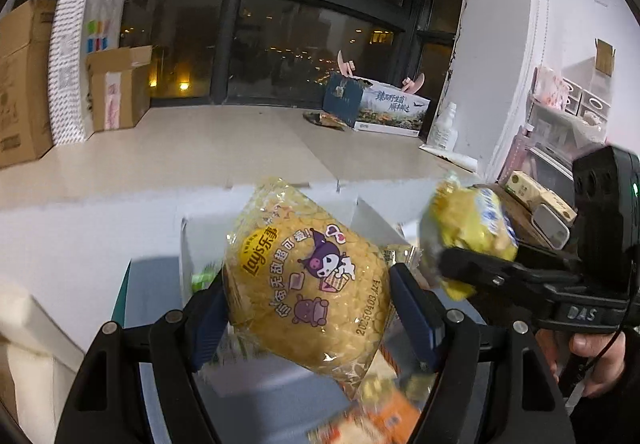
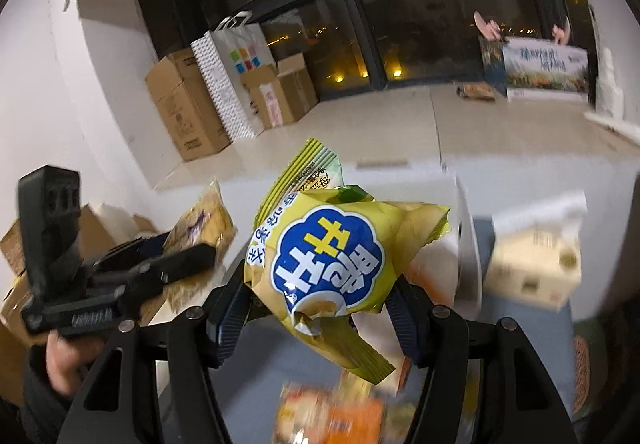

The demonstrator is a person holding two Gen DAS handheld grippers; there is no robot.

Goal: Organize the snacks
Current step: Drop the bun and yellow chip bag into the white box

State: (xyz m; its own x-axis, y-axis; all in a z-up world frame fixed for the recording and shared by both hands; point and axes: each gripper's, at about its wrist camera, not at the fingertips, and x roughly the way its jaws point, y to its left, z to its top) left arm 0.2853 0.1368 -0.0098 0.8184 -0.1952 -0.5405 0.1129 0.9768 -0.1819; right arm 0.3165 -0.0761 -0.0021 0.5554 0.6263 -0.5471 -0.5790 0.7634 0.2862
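Yellow Lay's bag (image 1: pixel 308 284) clamped in my left gripper (image 1: pixel 310 304), lifted above the blurred snack pile (image 1: pixel 380 416). Green-yellow snack bag (image 2: pixel 332 264) pinched between the pads of my right gripper (image 2: pixel 320 308), also aloft. Cardboard boxes (image 2: pixel 188 111) against the far wall.

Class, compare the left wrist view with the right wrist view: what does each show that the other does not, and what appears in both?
Only the left wrist view shows the cartoon print and Lay's logo on the yellow chip bag held in the left gripper, plus shelves by the right wall.

Only the right wrist view shows the blue badge on the yellow-green snack bag held in the right gripper, plus a blurred cream box.

Both show each bag clamped, the dark window, stacked cardboard boxes and the printed box on the floor.
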